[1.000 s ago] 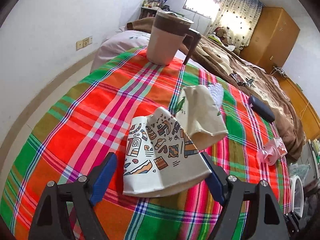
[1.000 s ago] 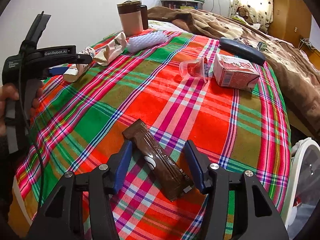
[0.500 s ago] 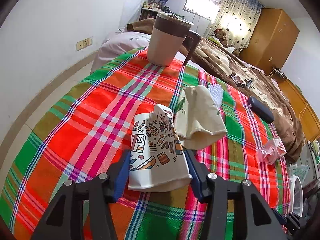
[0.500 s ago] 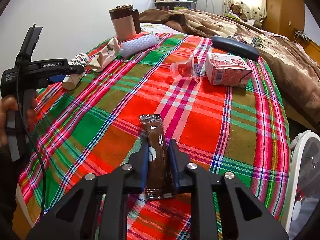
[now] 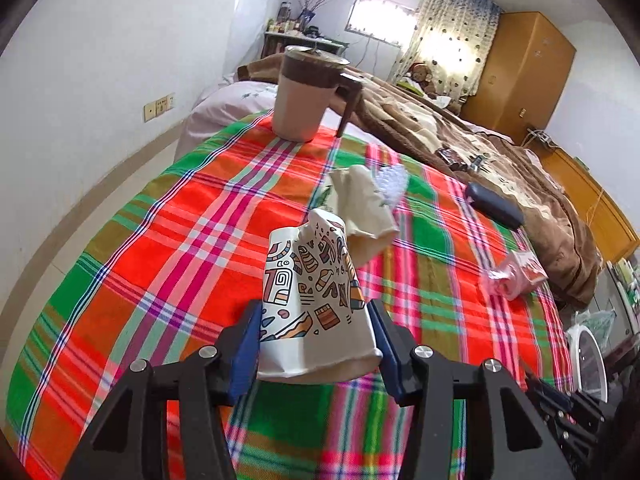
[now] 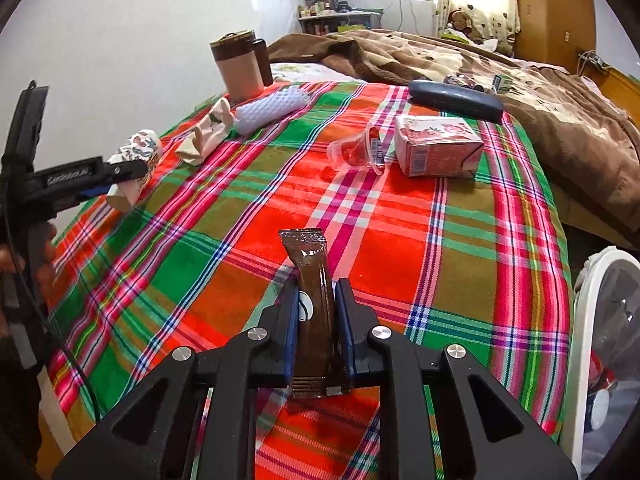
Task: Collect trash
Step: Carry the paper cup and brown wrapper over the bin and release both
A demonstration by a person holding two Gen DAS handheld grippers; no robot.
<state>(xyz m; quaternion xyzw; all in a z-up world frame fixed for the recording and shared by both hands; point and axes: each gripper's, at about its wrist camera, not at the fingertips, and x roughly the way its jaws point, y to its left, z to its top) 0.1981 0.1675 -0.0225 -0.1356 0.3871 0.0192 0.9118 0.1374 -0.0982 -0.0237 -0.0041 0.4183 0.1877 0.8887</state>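
Observation:
My left gripper is shut on a crumpled patterned paper cup, held slightly above the plaid cloth; the same cup shows in the right wrist view at the far left. My right gripper is shut on a brown snack wrapper, which sticks up between its blue pads. A crushed beige paper cup lies just beyond the held cup. A clear plastic cup and a pink drink carton lie on the cloth further back.
A lidded brown-and-pink mug stands at the cloth's far end beside a white bumpy object. A dark case lies by the brown blanket. A white bin rim shows at the right edge.
Both grippers closed: the left onto the patterned cup, which it then lifted off the cloth, the right onto the brown wrapper, which turned upright between the pads.

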